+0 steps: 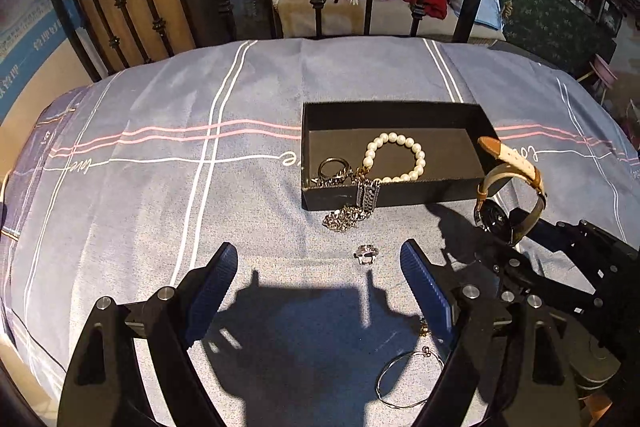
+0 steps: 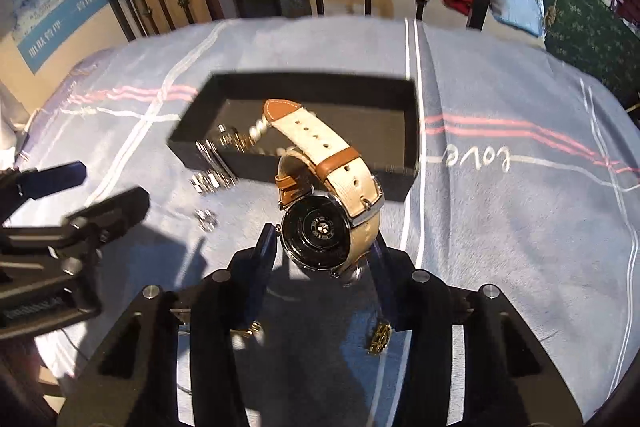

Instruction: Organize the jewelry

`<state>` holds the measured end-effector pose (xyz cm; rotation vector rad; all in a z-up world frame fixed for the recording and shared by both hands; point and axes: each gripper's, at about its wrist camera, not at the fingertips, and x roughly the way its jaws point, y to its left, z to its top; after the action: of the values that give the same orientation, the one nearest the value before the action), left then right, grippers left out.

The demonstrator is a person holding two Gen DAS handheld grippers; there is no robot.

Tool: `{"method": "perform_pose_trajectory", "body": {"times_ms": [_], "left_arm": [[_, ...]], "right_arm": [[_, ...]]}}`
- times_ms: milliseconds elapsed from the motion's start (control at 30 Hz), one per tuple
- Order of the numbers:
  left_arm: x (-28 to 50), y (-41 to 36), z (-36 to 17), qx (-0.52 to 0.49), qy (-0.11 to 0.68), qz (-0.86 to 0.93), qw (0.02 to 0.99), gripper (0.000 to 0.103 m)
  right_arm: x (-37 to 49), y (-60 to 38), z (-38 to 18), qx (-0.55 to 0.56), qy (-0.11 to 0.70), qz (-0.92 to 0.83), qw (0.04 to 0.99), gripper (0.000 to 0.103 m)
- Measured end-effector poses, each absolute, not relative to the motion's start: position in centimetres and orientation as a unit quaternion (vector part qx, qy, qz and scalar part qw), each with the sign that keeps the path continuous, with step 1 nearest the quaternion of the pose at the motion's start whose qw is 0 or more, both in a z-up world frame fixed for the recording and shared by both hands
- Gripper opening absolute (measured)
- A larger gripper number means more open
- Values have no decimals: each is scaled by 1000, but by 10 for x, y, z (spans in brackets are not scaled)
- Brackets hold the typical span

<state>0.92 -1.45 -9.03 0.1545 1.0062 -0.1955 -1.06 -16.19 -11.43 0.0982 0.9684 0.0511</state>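
1. The watch [image 2: 334,227] hangs clamped in the right hand-held gripper [image 2: 320,247], near the black box [image 1: 400,193], likely headed inside.
2. The box holds a pearl bracelet [image 1: 396,157]; a chain [image 1: 354,211] spills over its wall.
3. A ring [image 1: 366,254] lies on the bed [image 1: 160,187], ahead of the left hand-held gripper [image 1: 320,267], whose fingers stand apart and empty.

I see a blue-grey bedsheet [image 1: 160,187] crossed by white lines and pink stripes. On it my black box [image 1: 384,115] holds a white pearl bracelet [image 1: 396,157] and a dark ring [image 1: 334,169]. The watch [image 2: 332,223] has a cream strap with tan-brown trim and a black back in a silver case. My fingers [image 1: 214,283] carry dark blue pads on black frames.
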Motion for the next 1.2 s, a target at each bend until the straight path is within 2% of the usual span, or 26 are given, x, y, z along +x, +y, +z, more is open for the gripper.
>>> {"method": "perform_pose_trajectory", "body": {"times_ms": [233,500,567,667,833,1067,1200], "left_arm": [[11,-14,-64,71,454,-91,884,81],[16,-10,-68,69,456,-86,883,81],[16,-8,-70,67,459,-86,882,81],[17,-4,-78,62,466,-82,879,81],[19,12,-108,39,501,-73,861,81],[24,24,-132,30,527,-55,847,79],[28,8,-139,40,530,-69,844,79]], "right_arm": [[19,-160,-70,31,428,21,903,46],[46,-150,-80,19,439,17,898,48],[42,-150,-79,19,435,15,900,55],[32,-156,-80,19,437,6,899,56],[-12,-154,-101,24,461,21,887,63],[-55,-124,-152,28,508,49,860,63],[-53,-118,-156,29,502,46,863,60]]}}
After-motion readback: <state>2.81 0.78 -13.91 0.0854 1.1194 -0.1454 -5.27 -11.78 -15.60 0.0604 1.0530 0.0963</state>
